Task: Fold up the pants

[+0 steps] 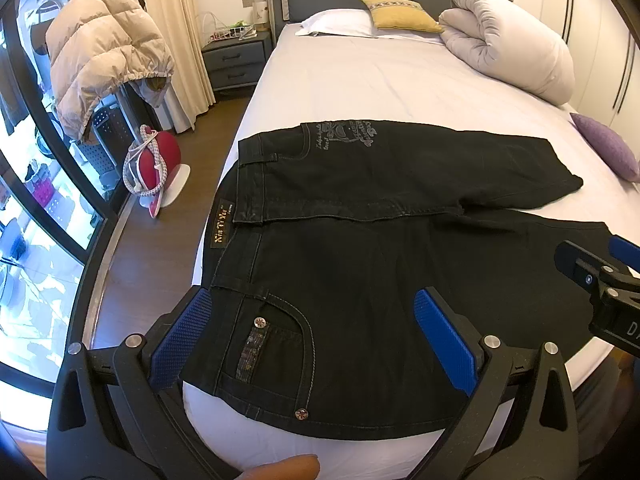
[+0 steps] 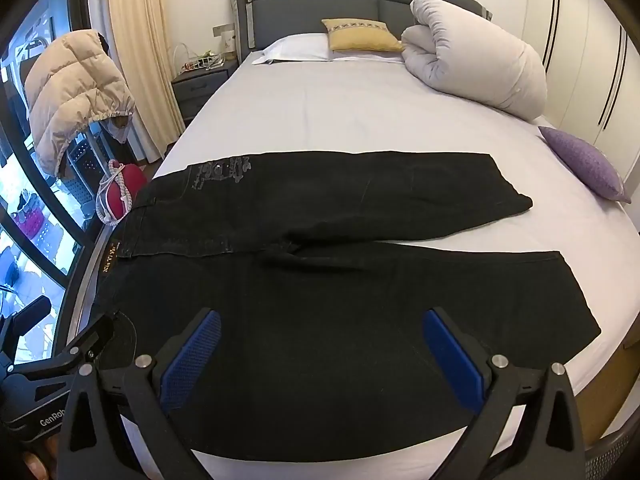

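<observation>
Between and beyond the blue-padded fingers of both tongs: black denim pants spread flat on a white-sheeted bed, waistband toward the left edge, two legs running rightward, slightly apart at the hems. Under the left gripper, jaws spread wide and holding nothing: the near front pocket with metal rivets, the gold-lettered waist label just ahead and to the left. Under the right gripper, jaws likewise wide and empty: the near leg's thigh area, hem well to the right. On the far hip, ahead of both tongs: a pale grey printed design. At the lower edge of the left view: a fingertip of the person. Farther ahead: white pillow, mustard-yellow cushion, rolled pale grey duvet, grey upholstered headboard. To the far right: purple cushion. To the left, off the bed: grey bedside cabinet, beige puffer jacket hung by the window, dark red rounded object on the wooden floor.
</observation>
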The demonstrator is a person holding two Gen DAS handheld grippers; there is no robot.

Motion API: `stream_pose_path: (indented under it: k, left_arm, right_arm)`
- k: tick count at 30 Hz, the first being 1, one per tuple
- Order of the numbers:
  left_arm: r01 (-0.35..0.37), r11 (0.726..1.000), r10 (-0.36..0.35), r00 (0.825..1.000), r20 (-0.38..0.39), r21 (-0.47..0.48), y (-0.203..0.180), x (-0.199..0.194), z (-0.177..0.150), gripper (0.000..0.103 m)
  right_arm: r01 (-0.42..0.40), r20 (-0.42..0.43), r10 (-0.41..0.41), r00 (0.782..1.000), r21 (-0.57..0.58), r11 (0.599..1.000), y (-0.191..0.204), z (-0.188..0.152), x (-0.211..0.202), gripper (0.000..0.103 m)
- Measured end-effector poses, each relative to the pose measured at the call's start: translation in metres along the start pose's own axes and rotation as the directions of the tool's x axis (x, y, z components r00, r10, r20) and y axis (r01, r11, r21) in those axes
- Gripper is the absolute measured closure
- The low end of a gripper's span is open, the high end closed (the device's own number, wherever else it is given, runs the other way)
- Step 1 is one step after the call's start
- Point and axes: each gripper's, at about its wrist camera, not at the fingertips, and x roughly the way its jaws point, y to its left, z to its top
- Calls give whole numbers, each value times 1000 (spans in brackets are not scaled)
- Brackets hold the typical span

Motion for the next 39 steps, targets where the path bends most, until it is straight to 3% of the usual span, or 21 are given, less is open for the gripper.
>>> stream_pose_path:
  k: [39]
  left_arm:
    - [-1,1000,1,1000,-8,-4,5,4,-6,0]
  right_arm:
    - [-1,-19,1,1000,-4,1000,7,-9,6,0]
